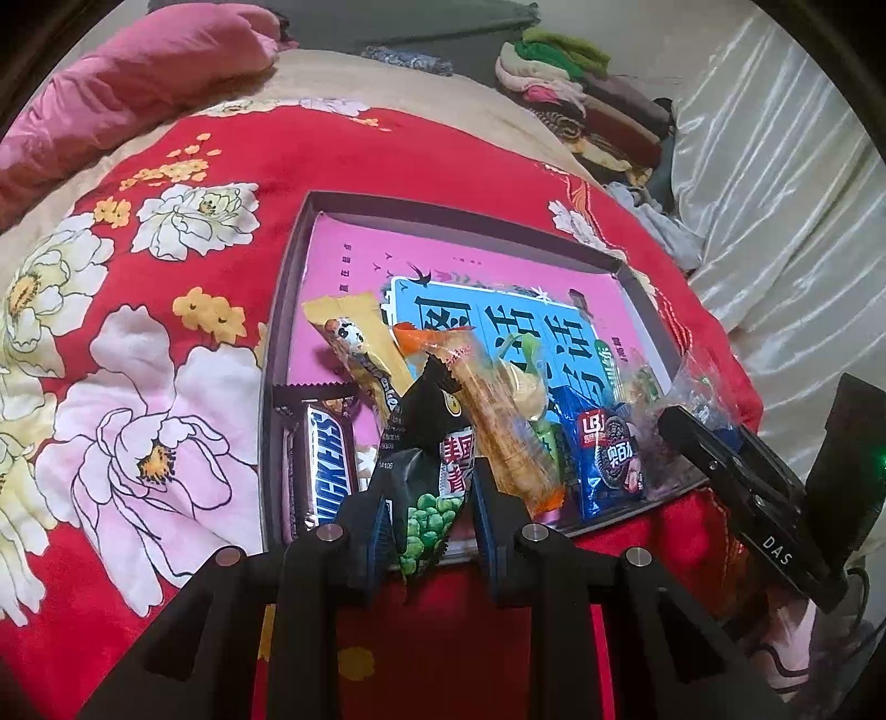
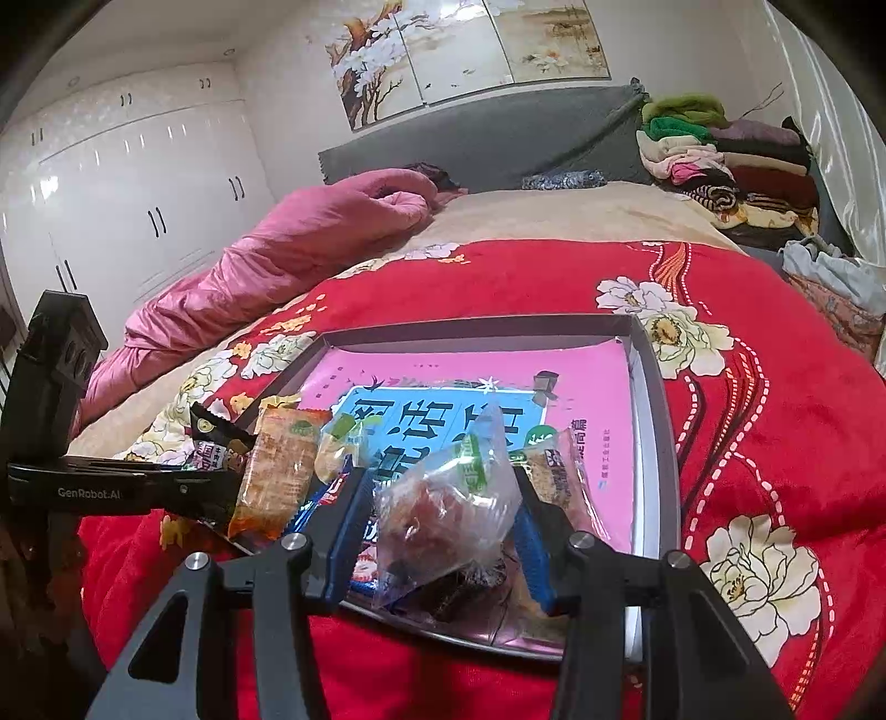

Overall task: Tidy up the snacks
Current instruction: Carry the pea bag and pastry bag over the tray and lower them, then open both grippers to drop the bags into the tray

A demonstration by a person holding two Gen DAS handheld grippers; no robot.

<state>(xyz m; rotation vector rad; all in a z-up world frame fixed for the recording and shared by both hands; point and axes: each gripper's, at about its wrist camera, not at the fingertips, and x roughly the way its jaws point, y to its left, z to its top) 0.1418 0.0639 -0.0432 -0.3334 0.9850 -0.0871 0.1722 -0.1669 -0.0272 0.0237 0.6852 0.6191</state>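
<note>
Left gripper clamps the green-pea packet; right gripper clamps the clear-wrapped snack; lower both flat into the tray, near side.

Left claw clamped and tilted down, right claw gripping alongside

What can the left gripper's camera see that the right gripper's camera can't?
Only the left wrist view shows the Snickers bar and the left gripper shut on the green pea packet. Only the right wrist view shows the white wardrobe, the wall painting, and the right gripper shut on the clear bag. Both show the tray, pink book and red blanket.
</note>
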